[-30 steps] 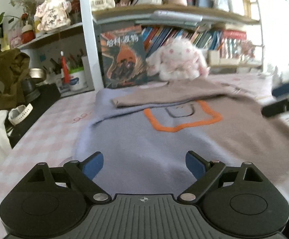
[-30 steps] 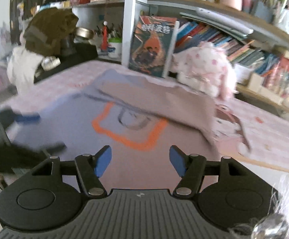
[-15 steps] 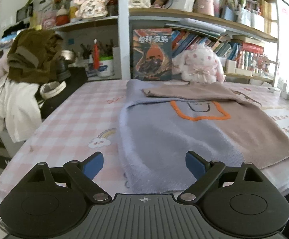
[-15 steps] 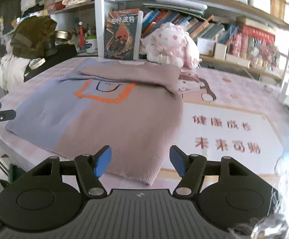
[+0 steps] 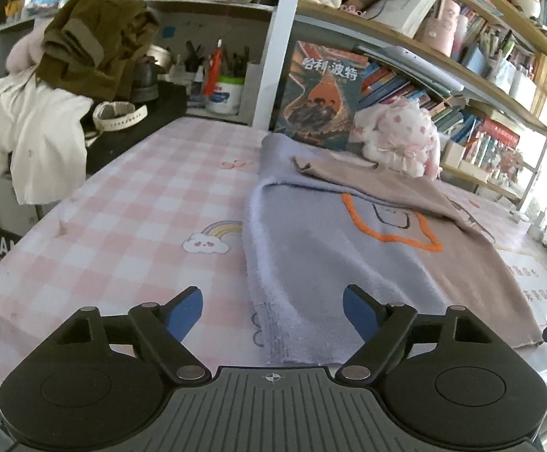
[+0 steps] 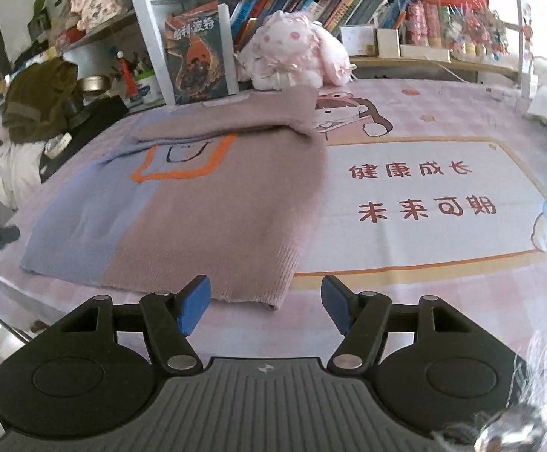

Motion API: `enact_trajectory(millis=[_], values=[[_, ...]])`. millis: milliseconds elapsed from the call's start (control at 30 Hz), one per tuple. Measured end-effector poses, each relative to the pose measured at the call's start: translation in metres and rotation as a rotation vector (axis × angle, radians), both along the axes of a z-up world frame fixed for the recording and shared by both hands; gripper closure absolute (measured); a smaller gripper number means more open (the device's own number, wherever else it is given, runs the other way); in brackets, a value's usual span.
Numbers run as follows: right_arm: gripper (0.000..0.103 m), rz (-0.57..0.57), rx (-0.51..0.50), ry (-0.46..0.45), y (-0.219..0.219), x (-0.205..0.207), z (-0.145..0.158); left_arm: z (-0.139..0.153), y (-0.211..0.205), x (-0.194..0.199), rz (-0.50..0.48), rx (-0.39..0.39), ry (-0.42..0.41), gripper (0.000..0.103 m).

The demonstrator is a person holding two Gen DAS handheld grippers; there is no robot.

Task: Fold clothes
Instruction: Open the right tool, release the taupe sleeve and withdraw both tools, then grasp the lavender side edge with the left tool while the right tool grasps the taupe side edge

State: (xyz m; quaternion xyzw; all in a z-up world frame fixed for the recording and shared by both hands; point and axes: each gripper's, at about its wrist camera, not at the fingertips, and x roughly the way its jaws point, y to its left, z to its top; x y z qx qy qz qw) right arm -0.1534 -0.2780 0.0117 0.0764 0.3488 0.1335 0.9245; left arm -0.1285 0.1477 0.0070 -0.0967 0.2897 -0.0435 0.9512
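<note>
A knit sweater (image 5: 330,263) lies flat on the table, lavender on its left half and mauve on its right, with an orange outline on the chest and its sleeves folded across the top. My left gripper (image 5: 273,312) hovers at the near left hem corner. Its jaws are closing, and the lavender hem lies between the fingers without the pads pressing on it. In the right wrist view the sweater (image 6: 205,207) shows its mauve near right corner just ahead of my right gripper (image 6: 265,303), which stands open and holds nothing.
The pink checked tablecloth (image 5: 141,207) covers the table, whose near edge runs just under both grippers. A printed mat (image 6: 424,196) lies right of the sweater. A plush rabbit (image 6: 292,52), a standing book (image 5: 322,98) and shelves line the back. Clothes (image 5: 47,120) are piled at the left.
Both grippers have drawn back from above the sweater to its near hem corners and rolled. The left jaws have narrowed a little. The sweater lies unmoved.
</note>
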Motion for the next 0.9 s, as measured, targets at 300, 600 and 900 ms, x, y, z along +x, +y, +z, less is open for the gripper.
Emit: enact_trajectory(millis=[300, 600, 900], values=[[0.049, -0.039, 0.07, 0.038, -0.007, 0.017, -0.008, -0.011, 0.011, 0.02, 0.009, -0.085, 0.044, 0.042], [0.063, -0.041, 0.097, 0.034, -0.006, 0.033, -0.011, -0.02, 0.01, 0.033, 0.024, -0.15, 0.063, 0.07], [0.084, 0.024, 0.219, -0.03, 0.0, 0.035, 0.003, -0.005, 0.007, 0.029, 0.013, -0.239, 0.008, 0.089]])
